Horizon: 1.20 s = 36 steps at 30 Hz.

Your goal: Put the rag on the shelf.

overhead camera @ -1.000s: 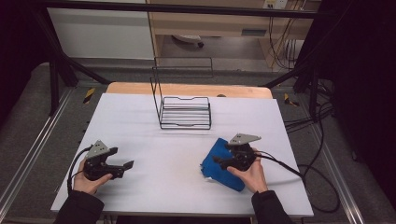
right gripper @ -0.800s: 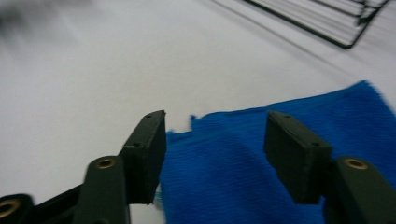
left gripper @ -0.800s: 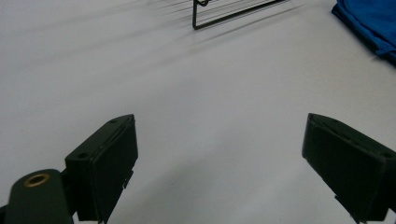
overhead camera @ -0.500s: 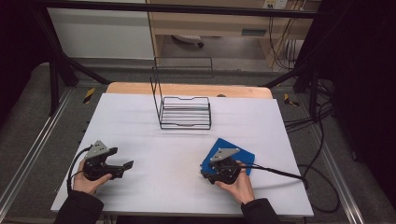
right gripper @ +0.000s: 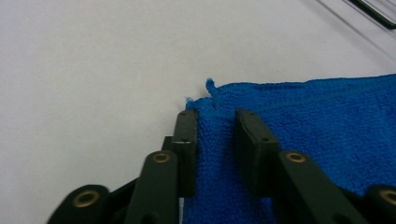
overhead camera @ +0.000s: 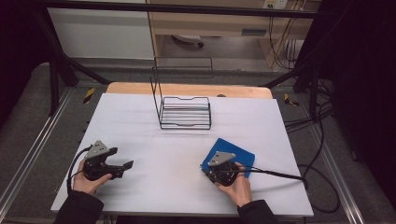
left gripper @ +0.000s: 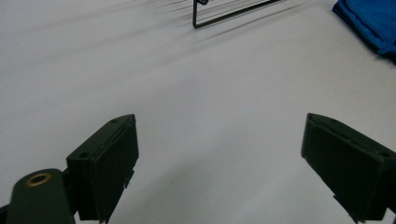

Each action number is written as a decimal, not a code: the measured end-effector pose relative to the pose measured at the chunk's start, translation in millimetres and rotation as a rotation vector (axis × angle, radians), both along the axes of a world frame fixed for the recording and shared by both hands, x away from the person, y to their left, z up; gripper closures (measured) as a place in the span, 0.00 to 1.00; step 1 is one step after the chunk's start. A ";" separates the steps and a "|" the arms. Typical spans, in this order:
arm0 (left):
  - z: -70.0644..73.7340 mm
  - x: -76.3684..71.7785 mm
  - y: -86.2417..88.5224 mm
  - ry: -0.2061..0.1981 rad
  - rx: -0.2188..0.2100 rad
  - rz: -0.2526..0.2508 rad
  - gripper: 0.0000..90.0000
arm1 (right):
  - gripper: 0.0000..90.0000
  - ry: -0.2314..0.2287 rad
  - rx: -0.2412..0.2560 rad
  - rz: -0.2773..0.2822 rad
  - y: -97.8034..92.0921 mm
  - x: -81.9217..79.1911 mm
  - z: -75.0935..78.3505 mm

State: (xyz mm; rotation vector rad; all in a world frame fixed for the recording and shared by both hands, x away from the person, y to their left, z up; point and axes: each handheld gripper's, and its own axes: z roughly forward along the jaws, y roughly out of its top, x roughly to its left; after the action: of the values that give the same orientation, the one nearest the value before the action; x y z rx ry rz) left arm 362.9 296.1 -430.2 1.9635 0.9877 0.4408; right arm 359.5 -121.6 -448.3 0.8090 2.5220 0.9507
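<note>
At a white table (overhead camera: 154,135), the right gripper (right gripper: 215,133) has its jaws drawn narrow around the near left corner of a folded blue terry cloth (right gripper: 317,126) lying flat at the table's front right, a ridge of fabric pinched between them, while the left gripper (left gripper: 219,158) waits at the front left with its jaws spread wide and nothing between them. To do this well, the pinch should probably gather every layer at the corner before any lift, lest the fold slip apart. The scene counts one cloth, one black wire rack (overhead camera: 184,112) standing mid-table well apart from it, and two grippers.
</note>
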 end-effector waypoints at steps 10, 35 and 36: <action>0.5 0.2 0.8 -0.001 -0.002 0.004 0.13 | 0.93 0.027 0.073 -0.027 -2.7 5.8 9.8; 0.6 0.4 1.3 0.001 0.001 0.013 0.13 | 0.92 0.104 0.241 0.330 77.2 -13.9 20.1; 0.6 0.5 1.4 0.000 0.004 0.012 0.13 | 0.91 0.111 0.234 0.332 78.3 -14.5 18.1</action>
State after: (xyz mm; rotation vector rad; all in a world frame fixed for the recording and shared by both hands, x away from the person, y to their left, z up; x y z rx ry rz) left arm 363.5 297.5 -429.6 1.9618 1.0002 0.4498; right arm 345.0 -43.3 -430.3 0.5239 2.7302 1.3624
